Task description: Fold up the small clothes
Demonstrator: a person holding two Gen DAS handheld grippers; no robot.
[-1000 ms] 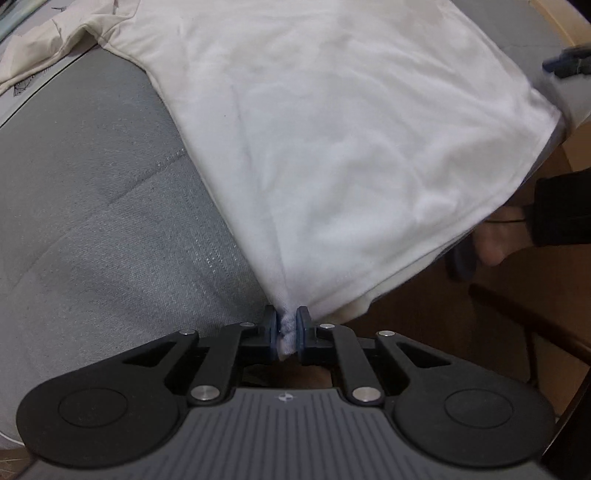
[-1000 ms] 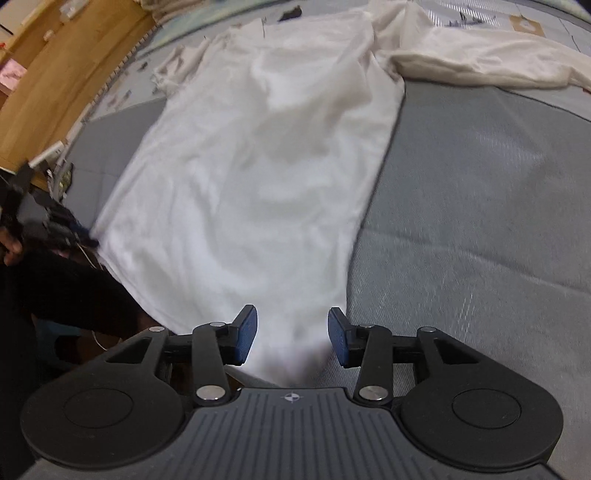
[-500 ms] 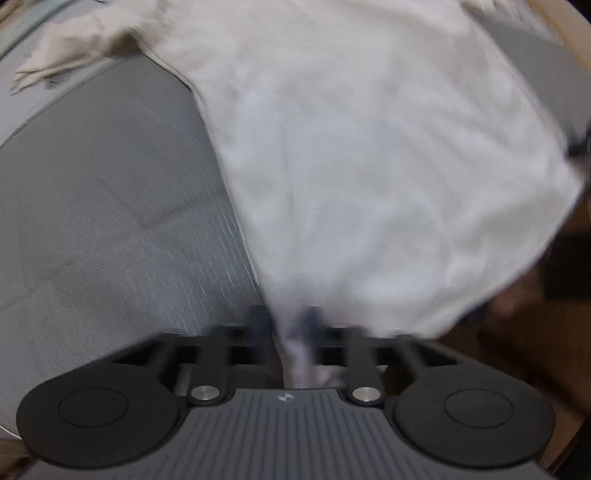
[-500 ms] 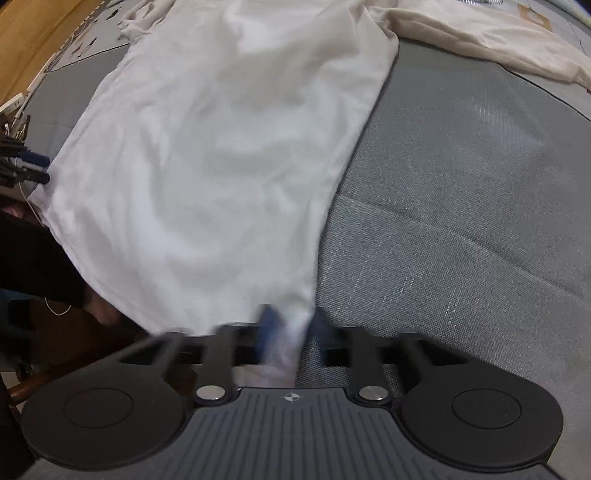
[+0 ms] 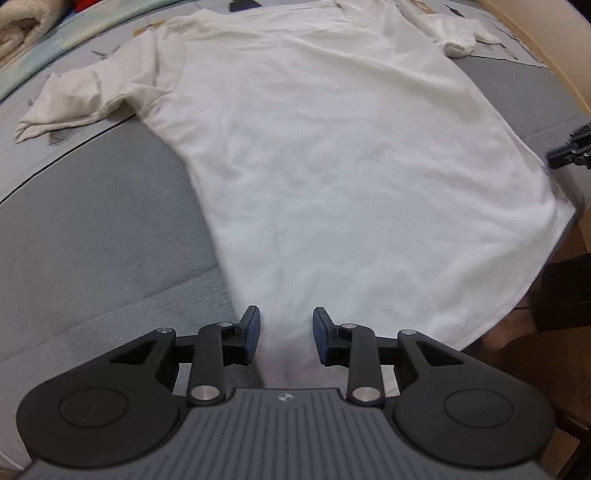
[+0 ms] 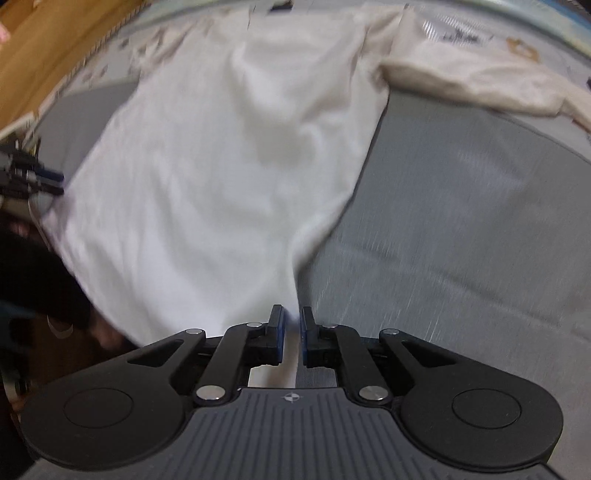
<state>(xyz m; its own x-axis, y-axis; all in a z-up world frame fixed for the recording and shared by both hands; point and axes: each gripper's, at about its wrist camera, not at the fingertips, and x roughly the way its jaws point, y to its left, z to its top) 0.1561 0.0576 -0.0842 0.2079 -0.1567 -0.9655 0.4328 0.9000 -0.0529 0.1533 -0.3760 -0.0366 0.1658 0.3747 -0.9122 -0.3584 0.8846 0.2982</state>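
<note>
White shirt (image 5: 332,166) between both downward-tilted opening grippers

Grey quilted surface, patterned sheet, wooden floor and a pale bundle lying around the work area.

A grey quilted cover (image 5: 96,229) is spreading across the near part of both views, its stitched seams showing as faint lines. Beyond it a light blue patterned sheet (image 5: 85,38) is running along the far edge, with dark and tan marks printed on it. 1 cream towel-like bundle (image 5: 18,26) is sitting at the far left corner in the left wrist view. Wooden flooring (image 6: 40,55) is showing at the upper left of the right wrist view, blurred. A pale wooden edge (image 5: 546,55) is curving along the right side.
</note>
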